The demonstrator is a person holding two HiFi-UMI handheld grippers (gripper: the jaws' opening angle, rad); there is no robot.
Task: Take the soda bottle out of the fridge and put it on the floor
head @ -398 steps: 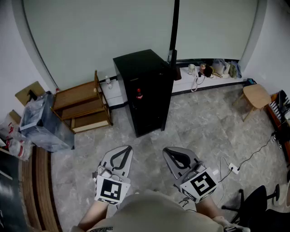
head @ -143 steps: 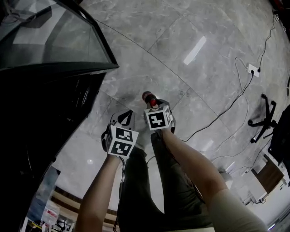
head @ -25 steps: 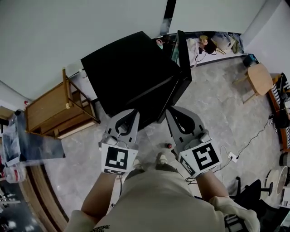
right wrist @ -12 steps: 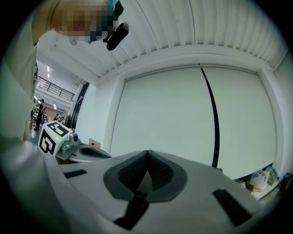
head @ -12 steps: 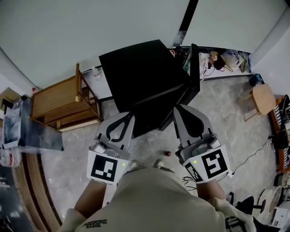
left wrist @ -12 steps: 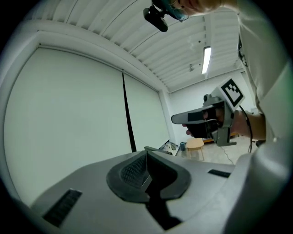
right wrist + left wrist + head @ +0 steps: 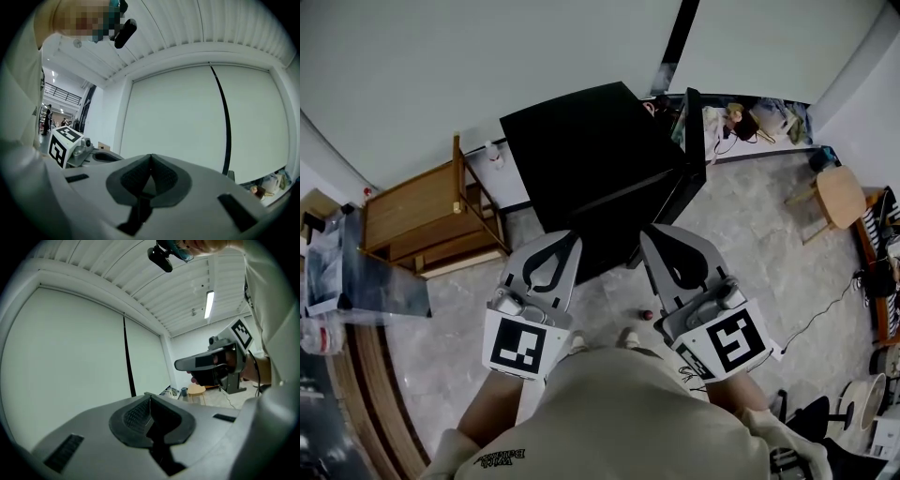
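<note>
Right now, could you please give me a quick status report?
Left gripper shut, empty. Right gripper shut, empty. Soda bottle out, on floor before fridge. Fridge door open; path unobstructed.

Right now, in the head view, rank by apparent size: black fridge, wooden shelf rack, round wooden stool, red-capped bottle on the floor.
1. black fridge (top nearer the camera)
2. wooden shelf rack
3. round wooden stool
4. red-capped bottle, seen end-on
</note>
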